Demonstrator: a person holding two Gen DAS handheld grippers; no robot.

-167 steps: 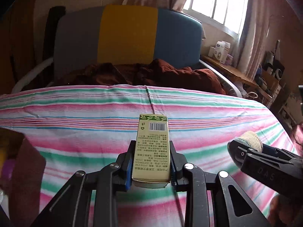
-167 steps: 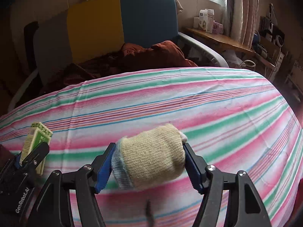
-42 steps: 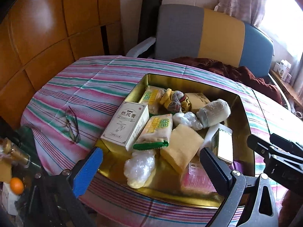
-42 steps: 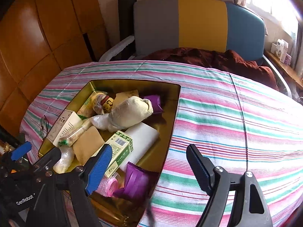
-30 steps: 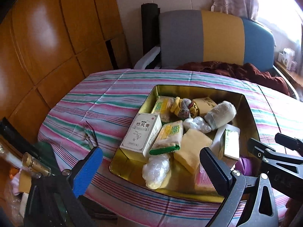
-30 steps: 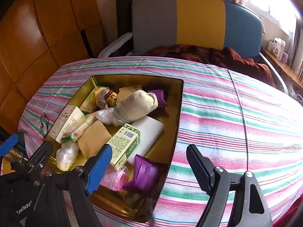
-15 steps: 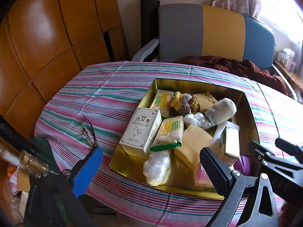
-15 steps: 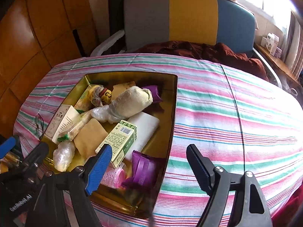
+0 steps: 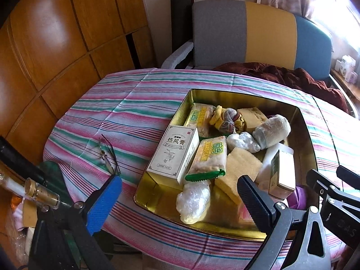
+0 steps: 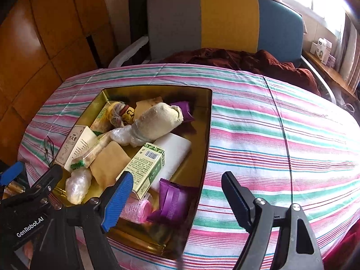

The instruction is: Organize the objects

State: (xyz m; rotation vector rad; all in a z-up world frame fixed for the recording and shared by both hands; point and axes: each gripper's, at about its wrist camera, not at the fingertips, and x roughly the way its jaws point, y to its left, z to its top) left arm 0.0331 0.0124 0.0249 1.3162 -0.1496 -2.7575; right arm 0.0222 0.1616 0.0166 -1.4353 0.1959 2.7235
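A gold tin (image 9: 303,121) (image 10: 208,135) sits on the striped tablecloth, filled with several items. The green carton (image 10: 146,166) (image 9: 281,171) lies on a white block (image 10: 173,148). The rolled beige sock (image 10: 157,121) (image 9: 272,130) rests on top near the middle. A white box (image 9: 173,153), snack packs (image 9: 209,155), a tan sponge (image 9: 240,168) and purple packets (image 10: 173,198) also lie inside. My left gripper (image 9: 177,200) is open and empty above the tin's near edge. My right gripper (image 10: 176,198) is open and empty above the tin's right rim.
Eyeglasses (image 9: 108,153) lie on the cloth left of the tin. A grey, yellow and blue chair (image 10: 225,20) with a dark red cloth (image 10: 247,60) stands behind the table. Wood panels are at the left. Bottles (image 9: 40,195) stand below the table's left edge.
Both grippers carried the carton and the sock to the tin and let them go. Over the last second both stay open and drift only slightly.
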